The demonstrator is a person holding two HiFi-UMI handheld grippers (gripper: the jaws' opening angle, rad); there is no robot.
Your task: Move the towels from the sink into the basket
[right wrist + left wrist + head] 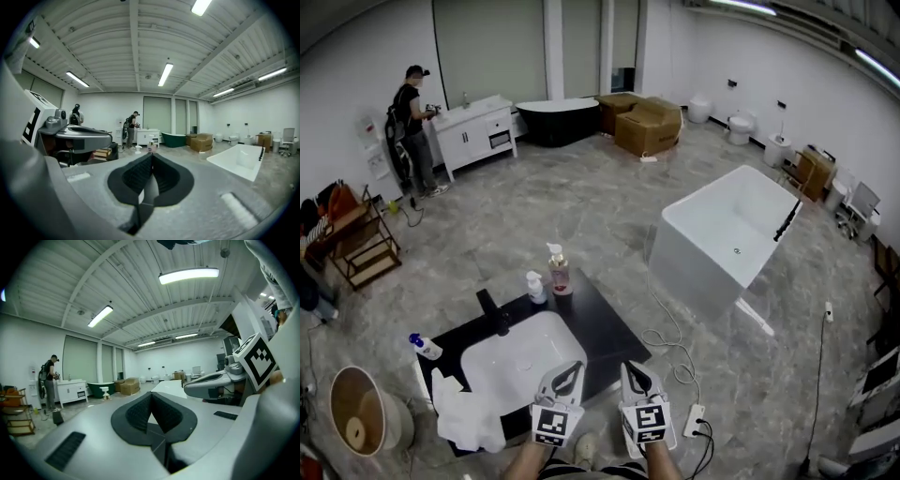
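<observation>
The white crumpled towels (467, 417) lie in a heap at the front left corner of the black counter top (600, 323), and they touch the left rim of the white sink (520, 361) set into it. The round tan basket (392, 424) stands on the floor just past the left edge of the counter, and I see no towel in it, so the job looks like it is only at the start. The left gripper (565, 377) and the right gripper (634, 373) hang side by side over the front edge of the counter, pointing across the room. Both have their jaws pressed tight together and nothing is in them. A black tap (492, 312) stands at the back left of the sink, with a pink pump bottle (559, 272) and a small white bottle (535, 287) at the back edge. I think the step now is getting to the towels. Next, a gripper needs to turn left and down, open wide, and pinch a fold of the soft heap
</observation>
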